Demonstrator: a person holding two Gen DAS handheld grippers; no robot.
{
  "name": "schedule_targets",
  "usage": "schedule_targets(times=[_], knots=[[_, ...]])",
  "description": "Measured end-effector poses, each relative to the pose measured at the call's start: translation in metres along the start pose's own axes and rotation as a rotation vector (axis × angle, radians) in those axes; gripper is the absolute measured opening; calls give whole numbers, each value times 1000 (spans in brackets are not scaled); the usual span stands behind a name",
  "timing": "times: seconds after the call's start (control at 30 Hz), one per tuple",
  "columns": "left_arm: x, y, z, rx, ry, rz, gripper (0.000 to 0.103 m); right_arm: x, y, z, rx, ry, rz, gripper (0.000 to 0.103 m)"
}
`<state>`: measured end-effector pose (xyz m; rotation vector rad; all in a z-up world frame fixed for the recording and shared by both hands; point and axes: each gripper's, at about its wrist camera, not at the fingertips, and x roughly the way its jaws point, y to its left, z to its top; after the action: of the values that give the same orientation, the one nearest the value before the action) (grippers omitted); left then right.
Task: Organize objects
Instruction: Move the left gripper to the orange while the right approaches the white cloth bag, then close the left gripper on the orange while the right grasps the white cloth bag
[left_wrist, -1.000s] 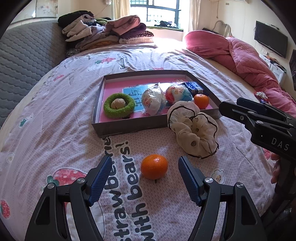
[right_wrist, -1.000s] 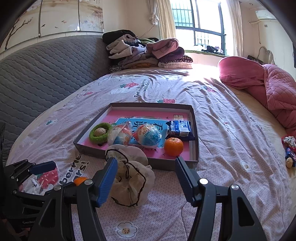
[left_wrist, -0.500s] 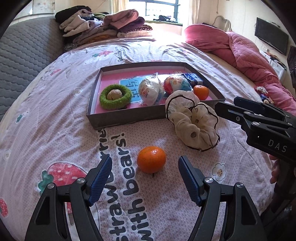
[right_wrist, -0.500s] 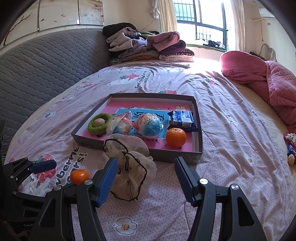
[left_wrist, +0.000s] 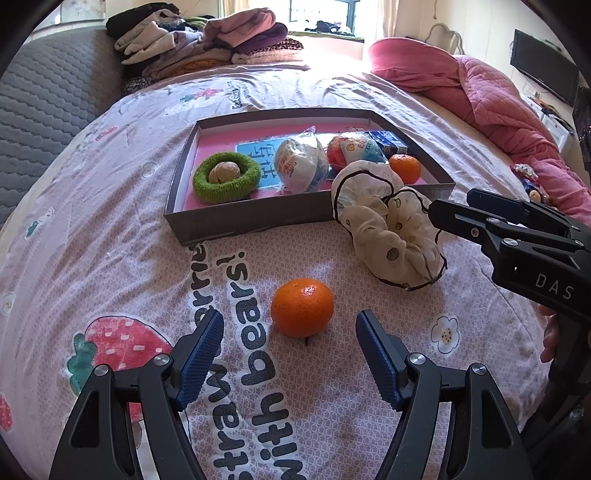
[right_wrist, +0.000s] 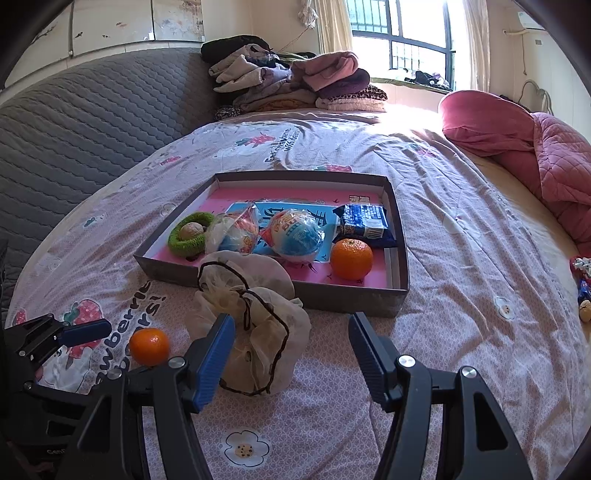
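Observation:
A loose orange (left_wrist: 302, 307) lies on the bedsheet just ahead of my open, empty left gripper (left_wrist: 290, 343); it also shows in the right wrist view (right_wrist: 149, 346). A cream scrunchie with black trim (left_wrist: 388, 229) (right_wrist: 251, 317) lies against the front wall of a grey box lid (left_wrist: 258, 221) (right_wrist: 351, 295). The lid holds a green knitted ring (left_wrist: 225, 177), two wrapped toy eggs (left_wrist: 301, 164) (right_wrist: 293, 236), a blue packet (right_wrist: 364, 221) and a second orange (right_wrist: 351, 258). My right gripper (right_wrist: 291, 350) is open and empty, above the scrunchie's right side.
A pile of folded clothes (right_wrist: 288, 81) sits at the head of the bed. A pink quilt (left_wrist: 480, 99) lies at the right. Small toys (right_wrist: 583, 284) lie at the bed's right edge. A grey padded headboard (right_wrist: 74, 129) is at the left.
Both grippers have drawn back and risen a little from the box. The orange now sits slightly further ahead of my left fingers. Nothing was gripped.

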<state>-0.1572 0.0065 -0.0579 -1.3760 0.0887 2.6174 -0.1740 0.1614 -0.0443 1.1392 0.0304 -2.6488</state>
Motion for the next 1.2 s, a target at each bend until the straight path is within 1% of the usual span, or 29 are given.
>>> schedule_targets(times=[0.27, 0.47, 0.67, 0.83, 0.87, 0.9, 0.93, 0.97, 1.0, 1.03, 1.1, 1.13, 1.2], knots=[[5, 0, -1, 5, 11, -1, 75, 7, 0, -2, 0, 15, 4, 64], [12, 0, -2, 10, 1, 10, 75, 14, 3, -4, -3, 16, 9, 64], [25, 3, -2, -8, 13, 26, 75, 32, 6, -5, -7, 39, 1, 64], [30, 7, 1, -20, -4, 24, 75, 47, 6, -4, -1, 54, -3, 64], [30, 7, 2, -23, -5, 19, 75, 50, 6, -4, 2, 56, 5, 63], [32, 8, 3, -24, -5, 15, 75, 52, 6, -4, 5, 58, 11, 60], [32, 8, 3, -26, -7, 14, 74, 54, 6, -4, 7, 62, 16, 54], [33, 8, 4, -27, -10, 9, 71, 56, 7, -4, 5, 64, 22, 52], [33, 7, 4, -26, -12, 4, 65, 57, 8, -4, 3, 63, 30, 46], [33, 8, 4, -27, -14, -4, 63, 59, 8, -4, 1, 68, 42, 39], [34, 7, 5, -26, -15, -23, 52, 59, 10, -5, -2, 75, 63, 34], [33, 7, 5, -25, -15, -30, 49, 59, 11, -5, -8, 73, 66, 31], [33, 5, 5, -21, -15, -45, 38, 58, 14, -5, -16, 69, 67, 29]])
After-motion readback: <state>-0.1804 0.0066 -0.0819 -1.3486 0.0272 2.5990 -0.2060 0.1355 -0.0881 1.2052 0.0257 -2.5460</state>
